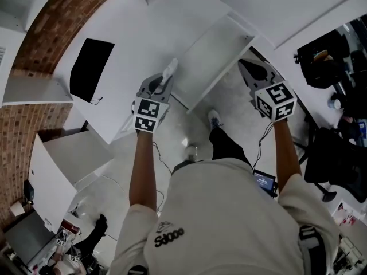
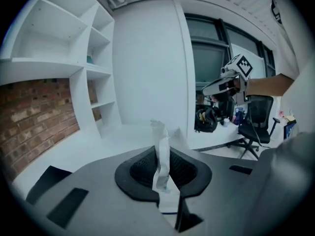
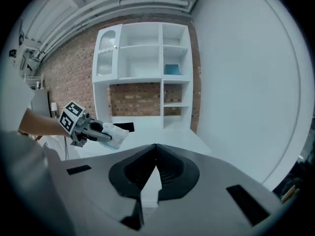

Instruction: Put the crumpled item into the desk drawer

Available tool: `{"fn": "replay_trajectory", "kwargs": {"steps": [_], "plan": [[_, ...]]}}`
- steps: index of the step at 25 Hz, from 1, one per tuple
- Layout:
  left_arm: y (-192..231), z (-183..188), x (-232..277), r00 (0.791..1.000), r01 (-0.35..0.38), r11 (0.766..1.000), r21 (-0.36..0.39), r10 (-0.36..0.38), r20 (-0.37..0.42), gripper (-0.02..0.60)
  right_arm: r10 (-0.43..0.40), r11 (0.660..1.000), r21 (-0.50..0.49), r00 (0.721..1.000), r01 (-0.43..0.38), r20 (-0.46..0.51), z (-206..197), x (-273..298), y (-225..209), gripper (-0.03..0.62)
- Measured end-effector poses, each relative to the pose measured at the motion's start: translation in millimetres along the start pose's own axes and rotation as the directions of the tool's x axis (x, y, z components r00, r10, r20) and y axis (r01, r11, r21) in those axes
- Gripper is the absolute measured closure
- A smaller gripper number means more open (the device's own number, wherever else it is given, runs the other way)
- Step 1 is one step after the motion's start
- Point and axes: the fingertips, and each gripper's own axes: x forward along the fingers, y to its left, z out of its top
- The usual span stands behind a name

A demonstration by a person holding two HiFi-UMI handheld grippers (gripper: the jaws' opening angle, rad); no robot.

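Observation:
The crumpled item [image 1: 170,71], a white scrunched sheet, is pinched in my left gripper [image 1: 160,85], which is shut on it. In the left gripper view it stands up between the jaws as a thin white strip [image 2: 161,156]. The left gripper hangs just left of a long white tray that looks like the pulled-out desk drawer [image 1: 221,44]. My right gripper [image 1: 248,66] hovers at the drawer's right end, its jaws meeting at the tips with nothing between them [image 3: 155,149]. The right gripper view also catches the left gripper [image 3: 91,132] and the item [image 3: 114,133].
A black mat [image 1: 90,67] lies on the white desk [image 1: 143,33] to the left. A white shelf unit [image 3: 147,68] stands on a brick wall behind. A black office chair [image 2: 256,124] and a dark bag [image 2: 206,119] are at the right. The person's legs stand below the drawer.

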Motion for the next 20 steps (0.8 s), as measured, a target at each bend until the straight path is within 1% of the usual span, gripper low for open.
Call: {"fn": "replay_trajectory", "kwargs": {"steps": [3, 5, 7, 11, 15, 18, 20], "plan": [[1.0, -18.2, 36.6, 0.998, 0.003, 1.000, -0.013, -0.004, -0.068, 0.528, 0.051, 0.999, 0.014, 0.998, -0.050, -0.028, -19.6, 29.2, -17.5, 0.589], [-0.4, -34.4, 61.4, 0.994, 0.009, 0.999, -0.042, -0.014, -0.111, 0.528, 0.088, 0.996, 0.025, 0.995, -0.087, -0.042, -31.6, 47.1, -25.9, 0.589], [-3.3, -53.7, 85.9, 0.986, 0.030, 0.996, -0.083, -0.043, -0.159, 0.528, 0.118, 0.993, 0.032, 0.991, -0.116, -0.057, -41.3, 66.0, -31.5, 0.589], [-12.0, -92.6, 126.3, 0.957, 0.061, 0.984, -0.165, -0.105, -0.271, 0.528, 0.169, 0.985, 0.057, 0.982, -0.164, -0.088, -57.4, 97.2, -41.0, 0.589], [-19.8, -116.8, 161.2, 0.928, 0.068, 0.976, -0.209, -0.139, -0.346, 0.528, 0.213, 0.974, 0.107, 0.967, -0.200, -0.136, -76.5, 119.5, -59.8, 0.588], [-22.6, -129.9, 187.7, 0.910, 0.088, 0.964, -0.252, -0.181, -0.373, 0.528, 0.245, 0.967, 0.122, 0.949, -0.224, -0.198, -94.2, 135.5, -69.7, 0.588], [-22.2, -136.7, 204.2, 0.904, 0.096, 0.945, -0.314, -0.214, -0.369, 0.528, 0.258, 0.965, 0.110, 0.937, -0.238, -0.236, -105.4, 144.7, -73.7, 0.588]]}}
